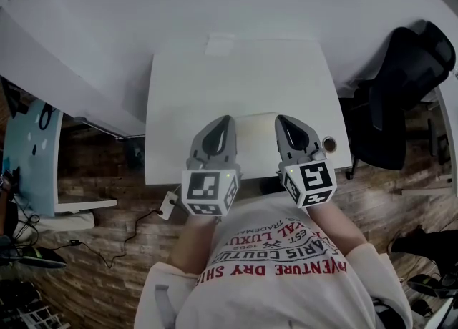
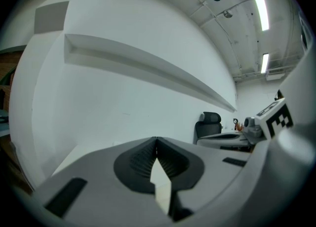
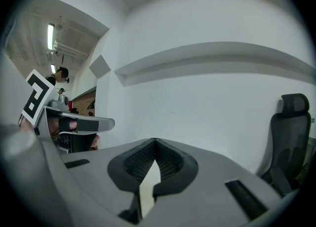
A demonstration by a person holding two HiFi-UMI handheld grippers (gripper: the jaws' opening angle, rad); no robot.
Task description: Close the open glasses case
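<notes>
As left gripper point(image 1: 225, 120) and right gripper point(image 1: 283, 120) hang over white table point(image 1: 236, 77), fingers point(image 2: 138, 164) clenched empty, pale flat shape point(image 1: 255, 133) between them

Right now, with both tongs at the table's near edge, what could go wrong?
1. I cannot make out a glasses case on the table, so the task may stall.
2. The left tongs and right tongs are both shut, so they must open before gripping anything.
3. A small round object at the table's right edge, beside the right tongs, could get knocked off.
</notes>
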